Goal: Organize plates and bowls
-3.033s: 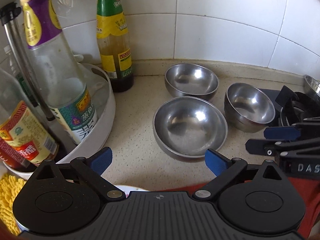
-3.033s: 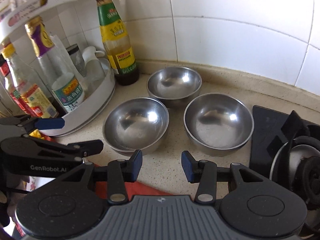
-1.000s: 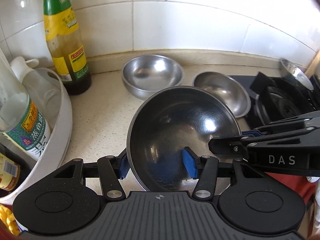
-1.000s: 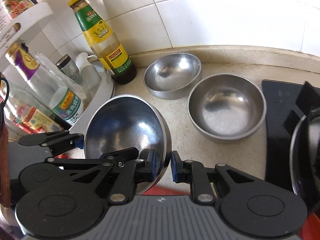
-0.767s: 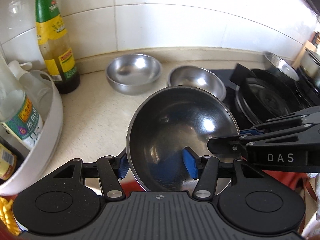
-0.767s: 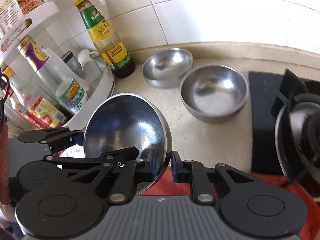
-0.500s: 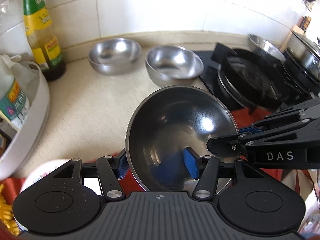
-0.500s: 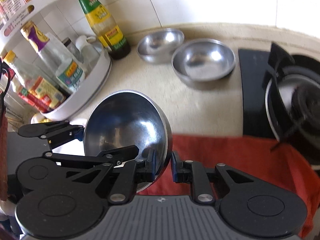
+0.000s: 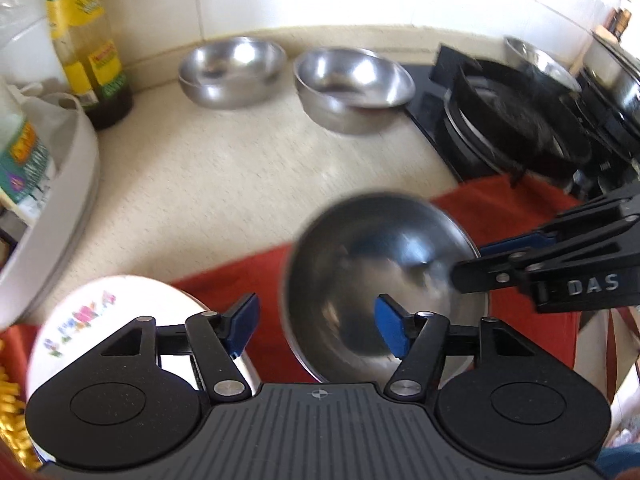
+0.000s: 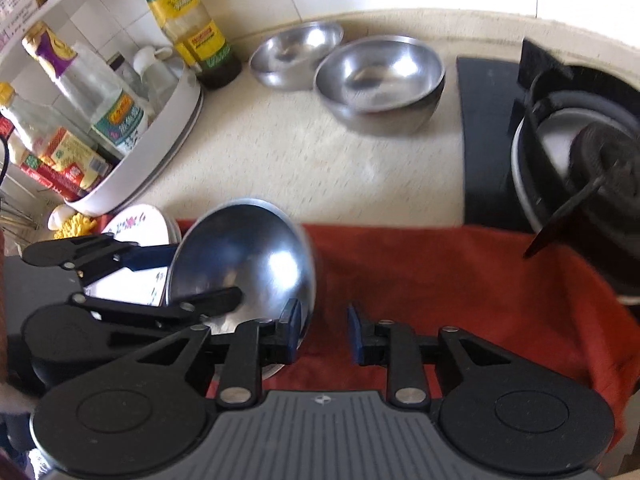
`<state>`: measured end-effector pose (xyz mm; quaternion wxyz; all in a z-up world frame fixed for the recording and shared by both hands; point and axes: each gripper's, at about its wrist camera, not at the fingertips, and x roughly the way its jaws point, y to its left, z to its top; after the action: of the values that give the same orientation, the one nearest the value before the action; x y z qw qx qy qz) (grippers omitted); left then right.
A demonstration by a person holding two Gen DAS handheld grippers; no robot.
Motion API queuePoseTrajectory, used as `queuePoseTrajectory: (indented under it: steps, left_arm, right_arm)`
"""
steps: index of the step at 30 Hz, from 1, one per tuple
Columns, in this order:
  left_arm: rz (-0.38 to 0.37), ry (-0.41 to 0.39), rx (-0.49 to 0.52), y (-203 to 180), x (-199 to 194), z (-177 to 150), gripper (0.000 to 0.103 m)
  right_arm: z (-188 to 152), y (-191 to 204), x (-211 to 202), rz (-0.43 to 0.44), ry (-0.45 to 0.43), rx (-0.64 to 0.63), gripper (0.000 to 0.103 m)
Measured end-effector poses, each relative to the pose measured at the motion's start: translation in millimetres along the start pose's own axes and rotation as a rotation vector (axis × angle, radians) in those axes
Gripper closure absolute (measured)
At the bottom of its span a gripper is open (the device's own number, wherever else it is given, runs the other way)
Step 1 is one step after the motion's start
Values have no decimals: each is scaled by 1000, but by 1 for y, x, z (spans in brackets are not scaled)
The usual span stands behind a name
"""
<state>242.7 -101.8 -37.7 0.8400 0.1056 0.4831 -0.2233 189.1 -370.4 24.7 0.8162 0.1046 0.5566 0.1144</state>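
A: Left view: left tool (image 9: 316, 326) spread wide, grips nothing; steel bowl (image 9: 384, 280) on the red cloth (image 9: 248, 264), just beside the floral plate (image 9: 108, 316).

B: Right view: right tool (image 10: 322, 334) also apart, empty. Two bowls (image 10: 380, 80) wait on the worktop (image 10: 280, 160) beyond the cloth.

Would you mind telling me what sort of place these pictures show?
Most likely a home kitchen: a gas stove set in a tiled-wall counter, sauce bottles in a white rack, and steel bowls.
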Motion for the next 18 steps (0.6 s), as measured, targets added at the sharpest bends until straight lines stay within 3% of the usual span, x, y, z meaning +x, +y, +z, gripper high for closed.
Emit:
queuePoseTrajectory:
  steps: [9,13,18]
  left_arm:
    - [60,-75,-70,28,-11,42,28]
    - [77,-89,-138,46,-3,72,28]
    - [140,-96,-204,66,18,109,27]
  right_arm:
    - [48,-6,-23,-16,-72,-78,77]
    - [90,1,-18,-23,-136,-125,77]
    - [155,4,18,-53,-170,-113,77]
